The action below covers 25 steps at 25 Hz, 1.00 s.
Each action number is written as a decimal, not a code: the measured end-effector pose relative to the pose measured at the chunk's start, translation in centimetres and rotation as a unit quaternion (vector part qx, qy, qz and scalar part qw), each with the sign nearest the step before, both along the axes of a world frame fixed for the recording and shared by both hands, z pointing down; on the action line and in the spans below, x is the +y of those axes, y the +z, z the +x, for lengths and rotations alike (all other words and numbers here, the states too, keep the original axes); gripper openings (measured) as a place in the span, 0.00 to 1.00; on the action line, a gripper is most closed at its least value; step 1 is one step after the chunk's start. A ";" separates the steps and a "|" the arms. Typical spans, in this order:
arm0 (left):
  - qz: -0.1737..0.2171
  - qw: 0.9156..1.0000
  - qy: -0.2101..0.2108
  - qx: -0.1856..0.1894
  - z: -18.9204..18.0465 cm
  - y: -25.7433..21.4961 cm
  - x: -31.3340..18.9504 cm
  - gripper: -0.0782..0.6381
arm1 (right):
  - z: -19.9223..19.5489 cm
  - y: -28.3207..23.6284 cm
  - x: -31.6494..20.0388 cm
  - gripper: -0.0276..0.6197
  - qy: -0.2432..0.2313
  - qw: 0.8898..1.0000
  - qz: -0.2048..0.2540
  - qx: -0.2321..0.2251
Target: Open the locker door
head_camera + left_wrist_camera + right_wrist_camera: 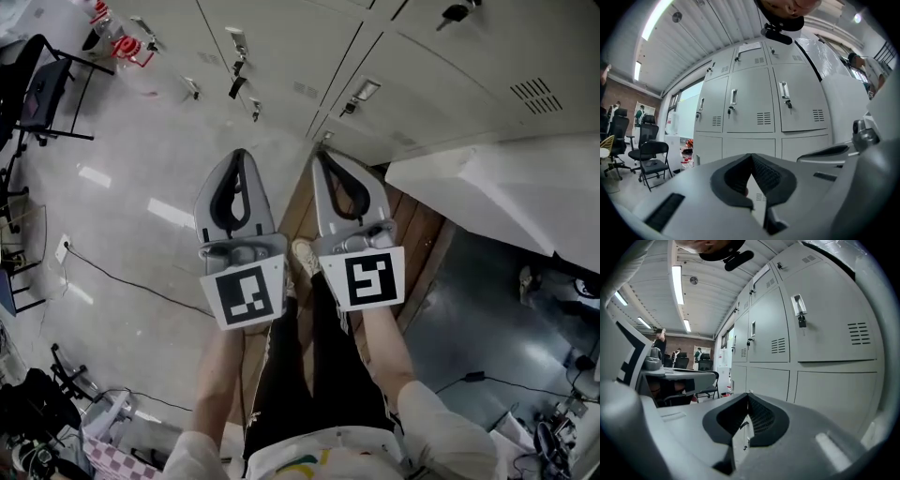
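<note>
Clear air lies between the bank of tall grey metal lockers (450, 75) and the tips of the left hand-held gripper (241, 155) and right hand-held gripper (322, 157), which are held side by side with jaws together. Small silver handles with hanging keys (798, 305) jut out from the flat locker doors. To the right, a bulky white plastic-wrapped block (497, 187) stands against the lockers and narrows the approach on that side. To the left, the glossy grey floor (141, 159) lies wide open as far as a black folding chair (42, 94), crossed only by a thin black cable (117, 277). Underfoot lies a brown wooden board (417, 230).
</note>
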<state>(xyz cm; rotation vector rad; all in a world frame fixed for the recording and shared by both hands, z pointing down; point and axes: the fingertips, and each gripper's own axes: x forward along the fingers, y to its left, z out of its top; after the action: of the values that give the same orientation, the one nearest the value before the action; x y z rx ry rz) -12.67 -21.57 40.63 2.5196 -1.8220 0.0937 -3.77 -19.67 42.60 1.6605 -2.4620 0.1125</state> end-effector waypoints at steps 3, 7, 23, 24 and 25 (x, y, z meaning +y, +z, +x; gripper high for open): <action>-0.020 1.000 0.000 0.014 0.4 1.8 -0.1 0.13 | 0.5 1.3 0.4 0.05 0.005 1.000 -0.004 -0.001; -0.015 0.999 -0.012 0.032 0.4 1.9 -0.8 0.13 | 1.1 2.1 0.5 0.05 0.013 1.000 -0.010 -0.001; -0.029 0.999 0.035 0.008 3.6 3.8 -2.0 0.13 | 9.0 8.1 -9.6 0.35 0.106 0.993 -0.049 -0.024; -0.026 0.999 0.033 0.013 3.7 3.8 -2.2 0.13 | 9.5 8.8 -10.3 0.35 0.113 0.992 -0.055 -0.027; -0.025 0.999 0.031 0.016 3.8 3.9 -2.4 0.13 | 10.0 9.6 -11.0 0.35 0.118 0.991 -0.061 -0.028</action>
<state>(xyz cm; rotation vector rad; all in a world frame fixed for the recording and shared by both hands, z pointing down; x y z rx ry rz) -8.88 -23.95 44.56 2.5303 -1.7078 0.0984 6.20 -30.66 52.19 1.9107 -2.2350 0.3367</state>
